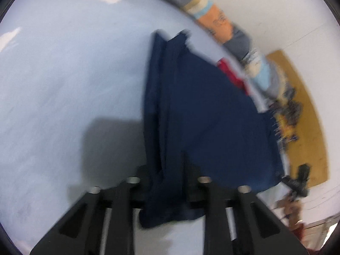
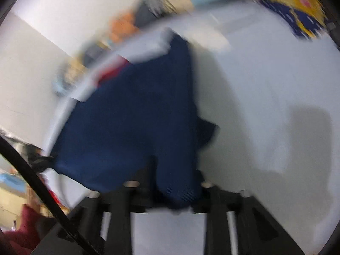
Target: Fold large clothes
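A large navy blue garment [image 1: 204, 110] stretches away from my left gripper [image 1: 167, 182], which is shut on one bunched corner of it above the pale blue table [image 1: 63, 74]. In the right wrist view the same navy garment [image 2: 131, 116] hangs from my right gripper [image 2: 170, 182], which is shut on another corner. The cloth is lifted and spread between the two grippers. Both views are motion-blurred.
Folded clothes [image 1: 218, 21] in orange, grey and light blue lie along the table's far edge. A red item [image 1: 231, 74] shows behind the garment. A yellow and blue patterned cloth [image 2: 297, 10] lies at the right view's top right. A black cable [image 2: 38, 182] crosses its lower left.
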The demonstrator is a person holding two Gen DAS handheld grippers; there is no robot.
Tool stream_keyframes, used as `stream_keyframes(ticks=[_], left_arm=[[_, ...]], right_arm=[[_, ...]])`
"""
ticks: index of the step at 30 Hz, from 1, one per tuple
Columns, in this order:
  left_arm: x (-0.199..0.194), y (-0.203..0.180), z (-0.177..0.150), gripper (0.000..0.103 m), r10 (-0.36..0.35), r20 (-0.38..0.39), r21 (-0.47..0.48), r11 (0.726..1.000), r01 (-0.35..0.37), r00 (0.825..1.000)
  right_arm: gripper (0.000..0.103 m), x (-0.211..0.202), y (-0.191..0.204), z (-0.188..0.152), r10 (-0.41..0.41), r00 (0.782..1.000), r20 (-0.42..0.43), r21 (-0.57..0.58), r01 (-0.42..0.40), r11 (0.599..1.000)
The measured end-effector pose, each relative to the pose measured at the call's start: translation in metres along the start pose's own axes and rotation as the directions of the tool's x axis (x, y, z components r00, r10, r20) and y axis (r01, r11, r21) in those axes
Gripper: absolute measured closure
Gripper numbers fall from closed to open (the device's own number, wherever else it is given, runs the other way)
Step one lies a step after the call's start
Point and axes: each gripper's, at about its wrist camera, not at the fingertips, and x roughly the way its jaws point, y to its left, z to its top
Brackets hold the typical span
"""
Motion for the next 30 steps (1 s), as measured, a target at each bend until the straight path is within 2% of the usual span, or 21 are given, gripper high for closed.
stream_keyframes(ticks=[3,4,6,7,9,10,11,14,16,17,18,20,22,23,24,25,26,27,28,29,30], left_arm=[[-0.035,0.001,-0.008,0.069,0.078,0.094,0.04,0.996,-0.082,0.992],[-0.051,-0.007,-0.007,0.069,0.124,0.152,0.074,0.988,-0.137,0.981],[-0.07,-0.036,-0.001,0.068,0.146,0.222,0.171,0.968,-0.186,0.964],[-0.071,-0.053,0.002,0.063,0.147,0.229,0.211,0.957,-0.197,0.962],[-0.063,-0.098,0.005,0.043,0.13,0.226,0.304,0.932,-0.196,0.965],[-0.055,-0.118,0.003,0.02,0.114,0.216,0.337,0.923,-0.184,0.97],[-0.042,-0.144,0.0,0.012,0.094,0.207,0.378,0.91,-0.168,0.974],[0.011,-0.197,-0.013,0.013,0.122,0.143,0.435,0.884,-0.173,0.982],[0.04,-0.211,-0.025,0.013,0.133,0.121,0.443,0.88,-0.173,0.984],[0.057,-0.212,-0.033,0.019,0.142,0.109,0.447,0.877,-0.176,0.984],[0.072,-0.208,-0.038,0.024,0.168,0.092,0.451,0.872,-0.192,0.981],[0.093,-0.196,-0.051,0.027,0.236,0.047,0.475,0.85,-0.23,0.971],[0.098,-0.192,-0.059,0.026,0.271,0.081,0.564,0.781,-0.269,0.959],[0.094,-0.188,-0.059,0.026,0.274,0.085,0.574,0.773,-0.272,0.958],[0.087,-0.18,-0.055,0.026,0.264,0.075,0.559,0.788,-0.26,0.962],[0.079,-0.168,-0.051,0.026,0.263,0.07,0.535,0.804,-0.258,0.962],[0.071,-0.154,-0.043,0.026,0.274,0.066,0.51,0.817,-0.268,0.96],[0.066,-0.144,-0.036,0.026,0.284,0.063,0.486,0.829,-0.278,0.957],[0.058,-0.133,-0.028,0.028,0.312,0.074,0.45,0.837,-0.311,0.947],[0.045,-0.121,-0.017,0.036,0.339,0.104,0.405,0.844,-0.351,0.935],[0.036,-0.116,-0.012,0.037,0.328,0.118,0.38,0.857,-0.348,0.937]], right_arm=[[0.055,-0.037,-0.015,-0.002,-0.085,0.993,0.083,0.04,0.082,0.996],[0.055,-0.052,-0.008,0.0,-0.132,0.983,0.13,0.018,0.131,0.991],[0.055,-0.073,0.018,0.005,-0.155,0.968,0.198,-0.068,0.172,0.983],[0.055,-0.077,0.045,0.009,-0.137,0.968,0.21,-0.145,0.169,0.975],[0.055,-0.065,0.094,0.014,-0.12,0.973,0.197,-0.261,0.17,0.95],[0.055,-0.055,0.111,0.014,-0.105,0.978,0.182,-0.301,0.157,0.941],[0.056,-0.038,0.137,0.013,-0.079,0.986,0.147,-0.35,0.127,0.928],[0.056,0.019,0.194,0.006,-0.05,0.998,0.046,-0.395,0.064,0.916],[0.056,0.052,0.223,-0.004,-0.053,0.998,-0.017,-0.435,0.04,0.9],[0.057,0.064,0.231,-0.009,-0.048,0.998,-0.027,-0.459,0.031,0.888],[0.065,0.072,0.236,-0.016,-0.057,0.998,-0.034,-0.476,0.034,0.879],[0.066,0.101,0.227,-0.024,-0.101,0.99,-0.103,-0.483,0.039,0.875],[0.077,0.114,0.201,-0.027,-0.129,0.979,-0.156,-0.488,0.038,0.872],[0.084,0.109,0.189,-0.025,-0.163,0.976,-0.142,-0.498,0.072,0.864],[0.091,0.105,0.178,-0.022,-0.18,0.975,-0.13,-0.49,0.095,0.866],[0.091,0.097,0.16,-0.017,-0.184,0.975,-0.128,-0.455,0.107,0.884],[0.096,0.089,0.136,-0.009,-0.142,0.978,-0.15,-0.39,0.073,0.918],[0.096,0.083,0.119,-0.003,-0.115,0.98,-0.162,-0.336,0.054,0.94],[0.097,0.072,0.098,0.004,-0.183,0.974,-0.133,-0.297,0.137,0.945],[0.097,0.064,0.087,0.008,-0.239,0.966,-0.096,-0.286,0.203,0.936],[0.095,0.053,0.076,0.015,-0.29,0.955,-0.058,-0.259,0.266,0.929]])
